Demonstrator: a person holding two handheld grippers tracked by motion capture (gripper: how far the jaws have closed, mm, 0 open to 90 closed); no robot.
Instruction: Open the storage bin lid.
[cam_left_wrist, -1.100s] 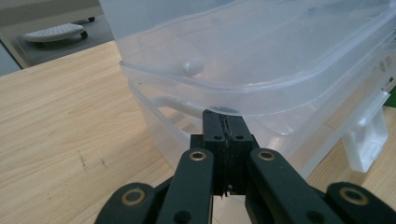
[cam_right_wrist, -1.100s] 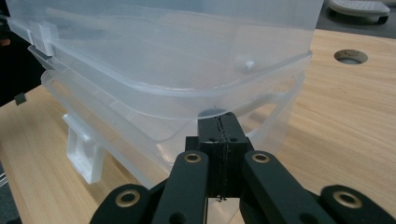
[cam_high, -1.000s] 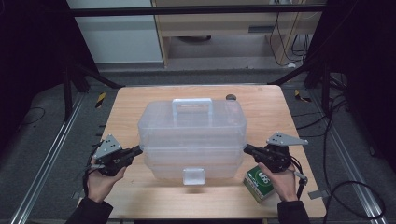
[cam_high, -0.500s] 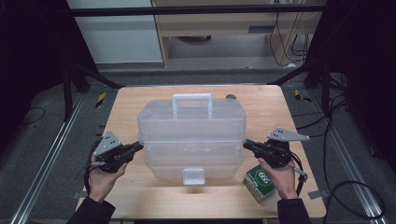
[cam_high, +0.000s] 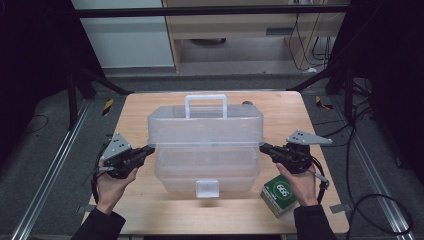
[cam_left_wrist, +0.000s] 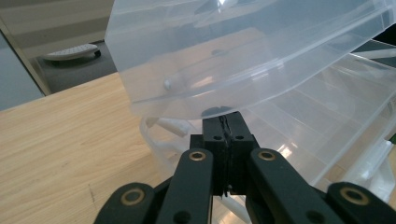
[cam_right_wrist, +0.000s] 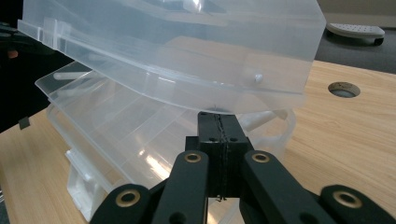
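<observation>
Storage box: a clear plastic box (cam_high: 206, 150) sits in the middle of the wooden table (cam_high: 150, 107), its long front facing the person.
Lid: the clear lid (cam_high: 205, 125) is raised at the front and tilted back, leaving a gap over the lower part; a white handle (cam_high: 206, 102) stands on top of it.
Base: the lower tray (cam_high: 207, 170) shows ribbed compartments inside, and a white latch (cam_high: 207, 188) hangs at its front edge.
Left gripper: the left gripper (cam_high: 149, 149) is at the box's left end, its jaws pressed together with nothing between them; in the left gripper view (cam_left_wrist: 226, 122) the tips sit right under the lid's lower edge.
Right gripper: the right gripper (cam_high: 264, 148) is at the box's right end, jaws likewise pressed together and empty; in the right gripper view (cam_right_wrist: 218, 120) the tips are just beneath the lid's rim.
Contact: whether the tips actually touch the lid cannot be told.
Green packet: a small green box (cam_high: 280, 194) lies on the table near the front right corner of the base, just beside the person's right hand (cam_high: 300, 182).
</observation>
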